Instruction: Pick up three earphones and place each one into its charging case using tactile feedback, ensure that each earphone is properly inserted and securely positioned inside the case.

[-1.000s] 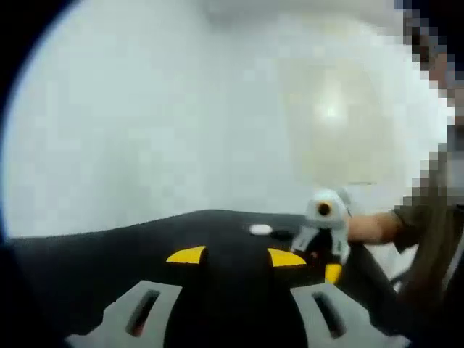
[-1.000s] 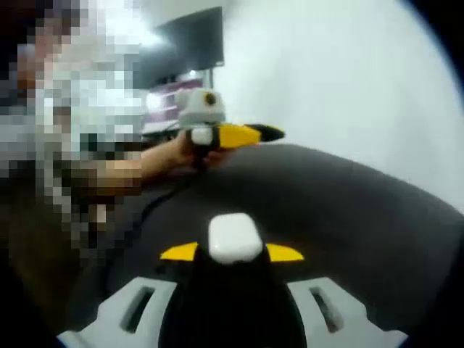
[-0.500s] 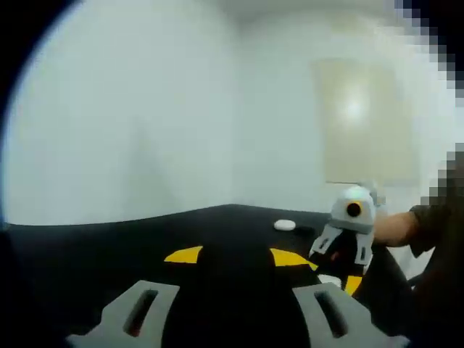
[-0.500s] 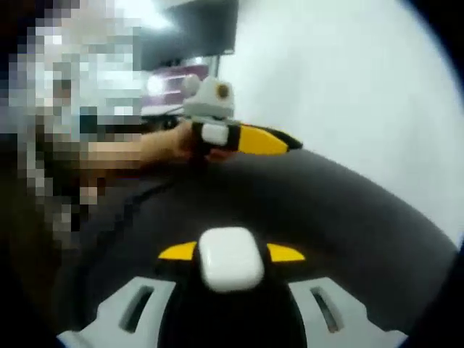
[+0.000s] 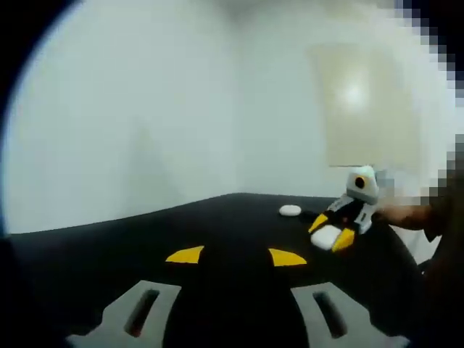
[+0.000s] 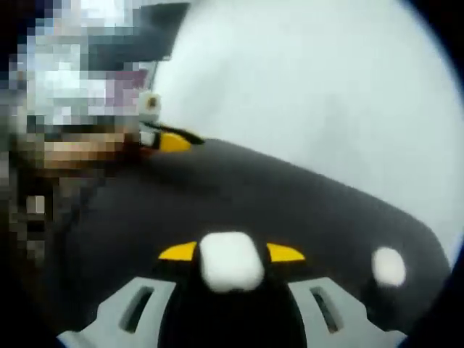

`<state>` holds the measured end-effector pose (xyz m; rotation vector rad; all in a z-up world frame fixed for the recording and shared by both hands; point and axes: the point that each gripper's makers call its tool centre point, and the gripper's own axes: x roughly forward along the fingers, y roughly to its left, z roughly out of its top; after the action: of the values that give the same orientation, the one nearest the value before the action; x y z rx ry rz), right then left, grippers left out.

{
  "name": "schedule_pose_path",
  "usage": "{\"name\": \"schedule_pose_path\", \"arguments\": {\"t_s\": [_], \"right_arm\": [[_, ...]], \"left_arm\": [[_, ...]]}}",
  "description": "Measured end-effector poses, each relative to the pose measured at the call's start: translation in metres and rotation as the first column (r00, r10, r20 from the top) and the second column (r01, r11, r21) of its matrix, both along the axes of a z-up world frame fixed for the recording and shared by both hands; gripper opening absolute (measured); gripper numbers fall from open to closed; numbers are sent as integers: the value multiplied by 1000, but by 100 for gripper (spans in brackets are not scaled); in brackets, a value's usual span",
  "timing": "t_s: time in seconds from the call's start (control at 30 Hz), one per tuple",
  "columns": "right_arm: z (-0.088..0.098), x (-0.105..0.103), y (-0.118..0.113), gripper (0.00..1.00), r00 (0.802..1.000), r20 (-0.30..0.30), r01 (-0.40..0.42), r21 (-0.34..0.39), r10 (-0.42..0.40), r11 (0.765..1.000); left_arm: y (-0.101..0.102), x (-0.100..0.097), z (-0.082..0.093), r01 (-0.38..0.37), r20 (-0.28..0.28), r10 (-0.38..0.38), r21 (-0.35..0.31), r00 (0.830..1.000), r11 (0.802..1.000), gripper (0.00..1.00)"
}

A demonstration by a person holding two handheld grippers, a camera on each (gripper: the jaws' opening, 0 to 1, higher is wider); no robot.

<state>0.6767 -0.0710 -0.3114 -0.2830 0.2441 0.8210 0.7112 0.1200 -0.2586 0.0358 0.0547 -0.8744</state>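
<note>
Spanning both views: matte black tabletop [image 5: 181, 228]. Holding a smooth white rounded charging case [image 6: 230, 259] between yellow-tipped jaws, closed on it: right gripper [image 6: 230, 255]. Standing apart with nothing between: left gripper [image 5: 235, 256]. Lying beyond, a small white oval piece [image 6: 388, 265]. No earphone visibly inserted; probably early.
</note>
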Motion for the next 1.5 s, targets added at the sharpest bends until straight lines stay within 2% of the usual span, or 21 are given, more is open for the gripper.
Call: {"name": "schedule_pose_path", "arguments": {"t_s": [0.07,0.1,0.13,0.23,0.4,0.63,0.73,0.87,0.93,0.97,1.0,1.07,1.1,1.13,1.17,1.2,1.3,1.4,1.43,1.47,1.5], "right_arm": [[2,6,-12,36,997,-26,74,19,-74,997],[3,7,-14,36,995,-32,96,26,-95,995],[3,9,-17,36,994,-35,102,32,-101,994],[5,14,-20,36,994,-41,107,49,-105,993],[4,21,-26,36,989,-42,144,34,-142,989],[-2,32,-49,36,976,-32,214,-3,-214,977],[-8,35,-52,36,967,-103,238,49,-232,970],[-7,33,-52,37,971,-71,231,25,-228,973],[14,32,-59,38,961,39,270,53,-273,961],[30,26,-55,36,960,92,251,121,-263,960],[45,16,-45,33,969,103,201,213,-227,956],[62,-14,-13,32,999,19,33,392,-44,920],[67,-30,2,32,998,-22,-49,449,66,892],[69,-44,18,32,983,-54,-126,493,174,861],[69,-50,25,32,975,-57,-158,499,214,852],[67,-51,32,32,975,-35,-176,487,221,856],[55,-52,47,32,975,-26,-190,429,223,883],[38,-53,58,32,970,-23,-214,382,241,899],[26,-54,58,33,972,-28,-216,297,234,930],[22,-56,58,33,972,14,-232,218,234,948],[24,-56,59,33,973,40,-230,227,226,947]], "left_arm": [[2,-2,0,-12,6,12,8,1000,1000,27],[1,-5,3,-9,4,9,-12,1000,1000,27],[1,-7,7,-2,-5,2,-45,1000,999,27],[5,-19,13,-5,-16,4,-56,1000,998,28],[14,-45,9,1,-9,-1,3,1000,1000,28],[27,-79,-3,-14,-4,14,54,1000,998,29],[32,-84,-9,-43,-1,43,69,999,997,30],[36,-92,-12,-86,-22,87,34,996,996,31],[35,-97,-9,-105,-24,105,4,994,994,31],[35,-99,-8,-121,-18,121,-13,993,993,32],[36,-101,-7,-139,-12,139,-26,990,990,32],[34,-106,-6,-156,-14,155,-45,988,987,32],[36,-104,-10,-172,-13,171,-37,985,984,32],[41,-99,-16,-202,-9,202,0,979,979,32],[41,-98,-18,-210,-4,210,29,978,977,32],[38,-99,-18,-202,0,202,31,979,979,32],[29,-104,-22,-184,-14,184,41,983,982,35],[27,-107,-27,-178,-14,179,68,984,982,36],[26,-107,-27,-177,-18,178,71,984,982,36],[27,-106,-29,-180,-30,183,74,983,981,36],[27,-106,-32,-191,-37,194,83,980,978,35]]}}
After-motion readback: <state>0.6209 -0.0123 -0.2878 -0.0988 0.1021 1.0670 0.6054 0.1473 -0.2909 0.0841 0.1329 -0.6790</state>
